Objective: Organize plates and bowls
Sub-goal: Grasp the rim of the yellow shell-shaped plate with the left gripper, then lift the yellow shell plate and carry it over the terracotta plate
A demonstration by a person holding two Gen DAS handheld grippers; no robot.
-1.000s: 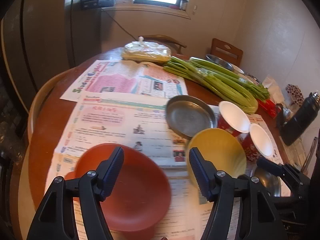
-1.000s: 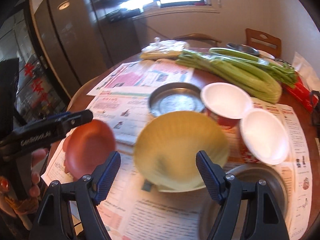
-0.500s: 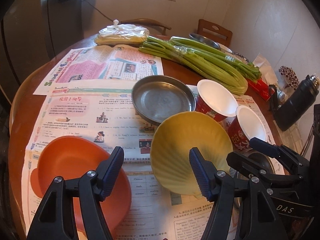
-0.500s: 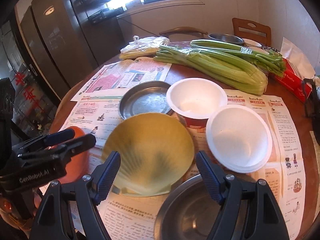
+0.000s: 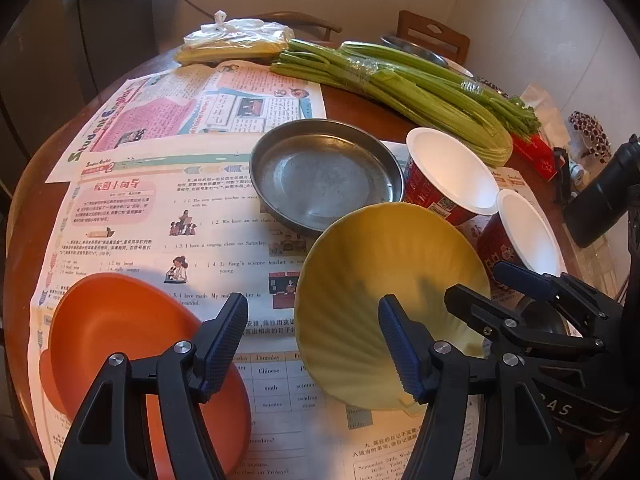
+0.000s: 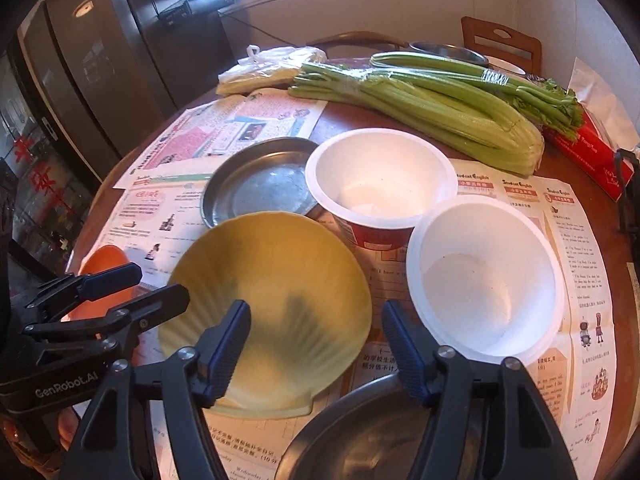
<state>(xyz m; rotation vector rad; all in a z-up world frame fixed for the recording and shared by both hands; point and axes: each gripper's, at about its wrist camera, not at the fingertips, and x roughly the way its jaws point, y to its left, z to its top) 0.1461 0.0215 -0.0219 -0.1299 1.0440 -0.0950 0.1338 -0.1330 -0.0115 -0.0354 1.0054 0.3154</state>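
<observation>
Both the left gripper (image 5: 313,344) and right gripper (image 6: 316,344) hover released and empty over the yellow scalloped plate (image 6: 268,312) at lower centre, so crowding could knock the white paper bowl (image 6: 484,280) beside it.

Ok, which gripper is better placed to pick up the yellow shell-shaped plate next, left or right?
Probably the right gripper. It is open, and the yellow shell plate lies straight ahead between its fingers. The left gripper, also open, sits between the orange bowl and the plate, lined up with neither.
</observation>
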